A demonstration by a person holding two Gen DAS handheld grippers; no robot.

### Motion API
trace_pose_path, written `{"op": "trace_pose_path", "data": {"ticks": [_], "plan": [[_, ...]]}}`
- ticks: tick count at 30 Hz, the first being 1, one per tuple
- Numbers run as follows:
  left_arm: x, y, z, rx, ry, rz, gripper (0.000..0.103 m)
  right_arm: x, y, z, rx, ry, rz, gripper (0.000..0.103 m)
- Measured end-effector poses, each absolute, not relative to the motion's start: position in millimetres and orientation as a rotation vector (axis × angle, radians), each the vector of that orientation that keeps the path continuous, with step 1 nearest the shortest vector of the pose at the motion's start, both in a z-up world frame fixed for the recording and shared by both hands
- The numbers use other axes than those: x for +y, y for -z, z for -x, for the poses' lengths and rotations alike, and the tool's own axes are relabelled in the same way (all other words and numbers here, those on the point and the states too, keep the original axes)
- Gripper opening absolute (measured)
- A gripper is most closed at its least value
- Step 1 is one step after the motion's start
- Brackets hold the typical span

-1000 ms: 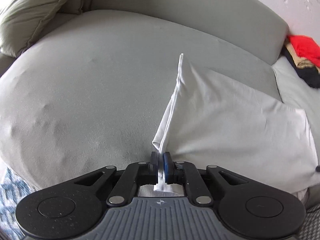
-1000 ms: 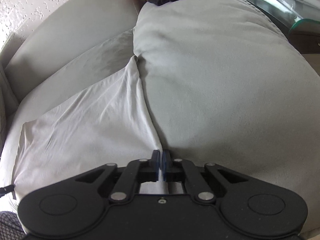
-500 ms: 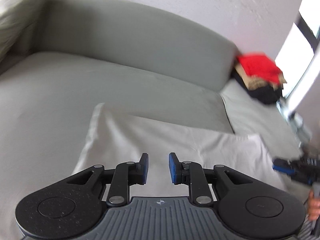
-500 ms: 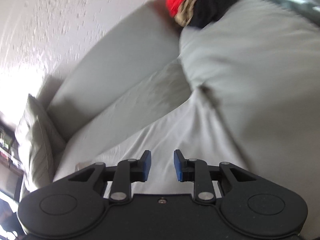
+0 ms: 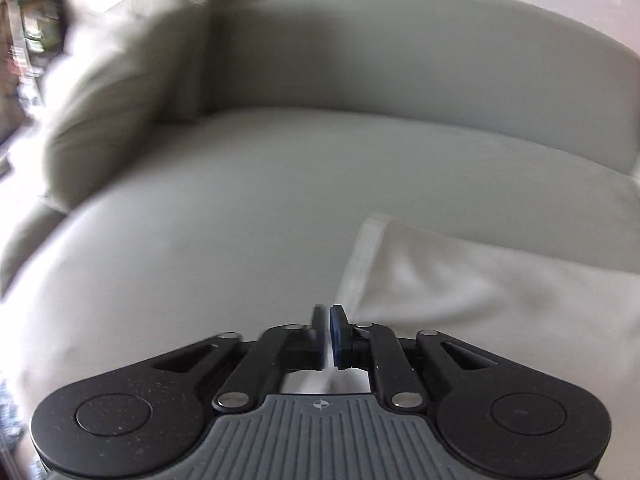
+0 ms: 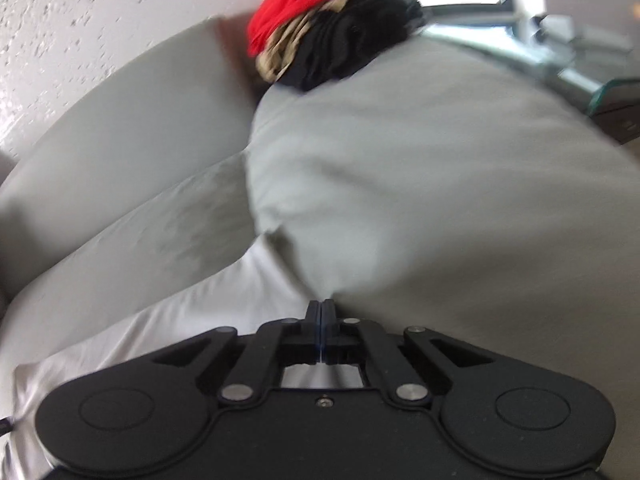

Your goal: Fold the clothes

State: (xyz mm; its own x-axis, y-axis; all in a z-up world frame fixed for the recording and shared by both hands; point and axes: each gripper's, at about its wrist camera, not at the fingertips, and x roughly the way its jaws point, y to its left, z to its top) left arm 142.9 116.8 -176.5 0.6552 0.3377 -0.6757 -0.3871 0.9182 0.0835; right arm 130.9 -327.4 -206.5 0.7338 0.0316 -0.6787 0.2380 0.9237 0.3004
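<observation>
Left wrist view: no legible writing; only a small cross emblem marks the gripper body. The left gripper is closing its jaws on a sliver of the white cloth, which lies on the grey sofa beside a cushion. Right wrist view: the right gripper has its jaws pressed together, seemingly pinching the cloth's edge. A clothes pile sits on the far seat.
</observation>
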Motion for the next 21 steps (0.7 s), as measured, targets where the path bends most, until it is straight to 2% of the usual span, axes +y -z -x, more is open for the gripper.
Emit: {"op": "trace_pose_path", "data": {"ticks": [2, 4, 9, 14, 17, 21], "plan": [[126.1, 165.1, -132.2, 0.699, -0.344, 0.179, 0.010, -329.5, 202.2, -123.6, 0.694, 0.115, -0.449, 0.011], [123.6, 156.2, -131.1, 0.669, -0.211, 0.241, 0.011, -327.1, 199.4, -125.1, 0.652, 0.063, -0.500, 0.016], [72.9, 155.9, -161.5, 0.704, 0.094, 0.189, 0.016, -299.1, 202.2, -144.0, 0.656, -0.150, -0.555, 0.017], [25.8, 177.6, -183.1, 0.747, 0.279, 0.127, 0.016, -254.0, 217.9, -172.4, 0.745, -0.353, -0.536, 0.017], [14.7, 189.2, -191.0, 0.752, 0.337, 0.145, 0.015, -230.9, 228.7, -182.2, 0.800, -0.434, -0.519, 0.017], [-0.9, 207.3, -201.5, 0.736, 0.233, 0.018, 0.018, -211.9, 245.1, -195.7, 0.863, -0.463, -0.437, 0.016]]}}
